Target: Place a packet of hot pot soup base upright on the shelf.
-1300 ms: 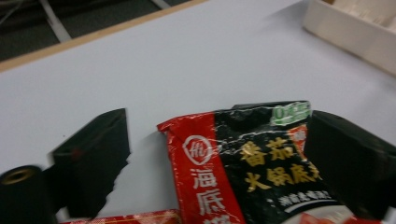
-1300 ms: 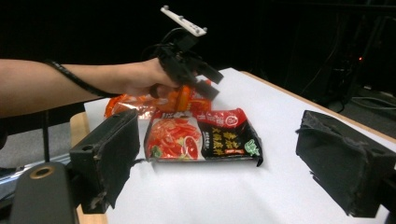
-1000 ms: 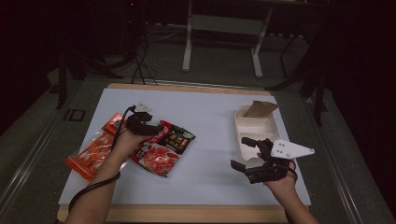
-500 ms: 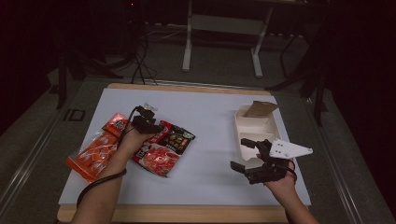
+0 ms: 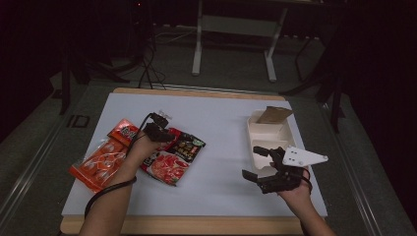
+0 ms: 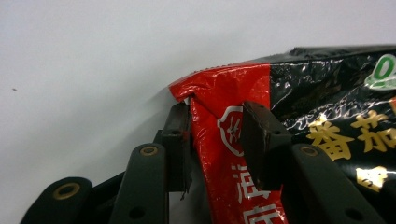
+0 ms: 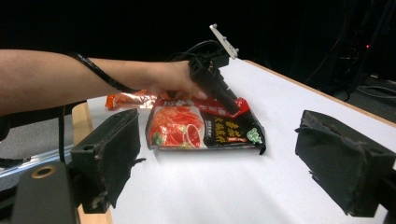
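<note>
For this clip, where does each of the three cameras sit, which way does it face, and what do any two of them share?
High view: above the person's side, looking forward and down on the white table; both forearms and both tongs show.
Left gripper view: on the left tongs, looking along the jaws straddling a corner of the red-and-black packet.
Right gripper view: on the right tongs, jaws wide apart, facing across the table at the other hand.
Shared: the same packet lies under the left tongs in all three views.
</note>
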{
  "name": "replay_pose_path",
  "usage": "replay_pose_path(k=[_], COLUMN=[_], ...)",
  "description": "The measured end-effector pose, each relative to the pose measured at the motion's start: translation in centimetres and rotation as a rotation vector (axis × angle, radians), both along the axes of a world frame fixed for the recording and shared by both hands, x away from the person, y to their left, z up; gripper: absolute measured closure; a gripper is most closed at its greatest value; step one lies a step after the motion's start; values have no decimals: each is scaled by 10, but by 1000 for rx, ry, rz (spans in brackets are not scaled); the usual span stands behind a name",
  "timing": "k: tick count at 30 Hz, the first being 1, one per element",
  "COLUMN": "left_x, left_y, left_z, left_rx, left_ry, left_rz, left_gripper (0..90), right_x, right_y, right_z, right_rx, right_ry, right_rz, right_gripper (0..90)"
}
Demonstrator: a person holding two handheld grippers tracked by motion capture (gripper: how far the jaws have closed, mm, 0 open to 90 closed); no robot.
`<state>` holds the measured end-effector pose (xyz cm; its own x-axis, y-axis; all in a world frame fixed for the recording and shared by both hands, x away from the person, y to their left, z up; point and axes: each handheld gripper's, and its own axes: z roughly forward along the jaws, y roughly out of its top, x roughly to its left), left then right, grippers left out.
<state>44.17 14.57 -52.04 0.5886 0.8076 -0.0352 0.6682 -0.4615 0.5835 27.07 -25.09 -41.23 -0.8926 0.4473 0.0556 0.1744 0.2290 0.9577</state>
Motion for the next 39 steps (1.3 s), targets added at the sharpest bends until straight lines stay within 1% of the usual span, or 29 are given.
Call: replay_pose_path(k=[1, 2, 3, 4, 5, 6, 7, 8, 10, 12, 16, 17, 19, 20, 21, 22, 23, 24, 25, 27, 28, 29, 30, 31, 32, 34, 35, 36, 39], left_x=[0, 0, 1, 1, 1, 0, -2, -3, -2, -2, -4, -7, -8, -9, -11, -12, -13, -13, -16, -20, -20, -24, -26, -28, -30, -35, -35, -40, -46], left_y=[-3, -3, -9, -12, -13, -15, -19, -22, -22, -23, -21, -20, -20, -20, -18, -18, -18, -18, -17, -16, -16, -16, -16, -16, -16, -16, -16, -16, -16], left_z=[1, 1, 3, 4, 5, 4, 4, 5, 6, 7, 8, 9, 9, 10, 13, 15, 19, 19, 26, 33, 33, 40, 43, 46, 50, 55, 55, 60, 67], left_rx=[25, 25, 68, 88, 92, 80, 111, 130, 129, 132, 115, 117, 113, 106, 81, 70, 65, 65, 29, 6, 6, -9, -21, -31, -31, -47, -47, -61, -68], left_ry=[4, 4, 14, 13, 16, 27, 11, 12, 23, 22, 5, -18, -27, -31, -40, -42, -52, -52, -60, -78, -78, -94, -104, -113, -118, -140, -140, -151, -172], left_rz=[-3, -3, -2, 2, 16, 14, 9, 13, 29, 29, 30, 18, 22, 27, 24, 27, 22, 22, 21, 11, 11, -3, -10, -14, -17, -31, -31, -33, -48], left_gripper=[651, 652, 655, 661, 692, 813, 849, 854, 862, 864, 869, 870, 871, 871, 876, 878, 880, 882, 885, 887, 889, 890, 891, 892, 894, 896, 897, 898, 898], right_x=[0, 0, 1, 1, 1, 1, 1, 1, 2, 2, 2, 2, 2, 2, 2, 3, 3, 3, 3, 3, 3, 3, 3, 3, 3, 4, 4, 5, 6], right_y=[0, 0, 0, 0, 0, 0, 0, 0, 0, 1, 1, 1, 0, 0, -1, -1, -1, -1, -3, -3, -4, -5, -5, -5, -6, -7, -7, -7, -7], right_z=[0, 0, 0, 0, 0, 0, 0, -1, -1, -1, -1, -1, 0, 0, 1, 1, 1, 1, 2, 2, 3, 3, 4, 4, 4, 4, 4, 4, 3], right_rx=[-2, -2, -1, -2, -4, -2, -1, 1, 1, 2, -1, 2, 4, 4, 6, 6, 10, 10, 21, 19, 23, 35, 40, 40, 41, 51, 50, 43, 31], right_ry=[0, 0, 2, 3, 2, 4, 6, 8, 10, 13, 12, 11, 9, 9, 12, 11, 13, 13, 14, 14, 7, 12, 16, 8, 1, 9, 3, -4, -13], right_rz=[0, 0, -1, -2, -2, 0, -1, -3, -3, 0, 0, -3, -9, -9, -15, -14, -12, -12, -11, -6, -10, -4, 1, -6, -12, -11, -16, -18, -26], right_gripper=[138, 138, 138, 138, 138, 138, 138, 138, 139, 139, 139, 140, 139, 139, 137, 130, 126, 126, 118, 117, 117, 119, 119, 120, 121, 133, 133, 134, 141])
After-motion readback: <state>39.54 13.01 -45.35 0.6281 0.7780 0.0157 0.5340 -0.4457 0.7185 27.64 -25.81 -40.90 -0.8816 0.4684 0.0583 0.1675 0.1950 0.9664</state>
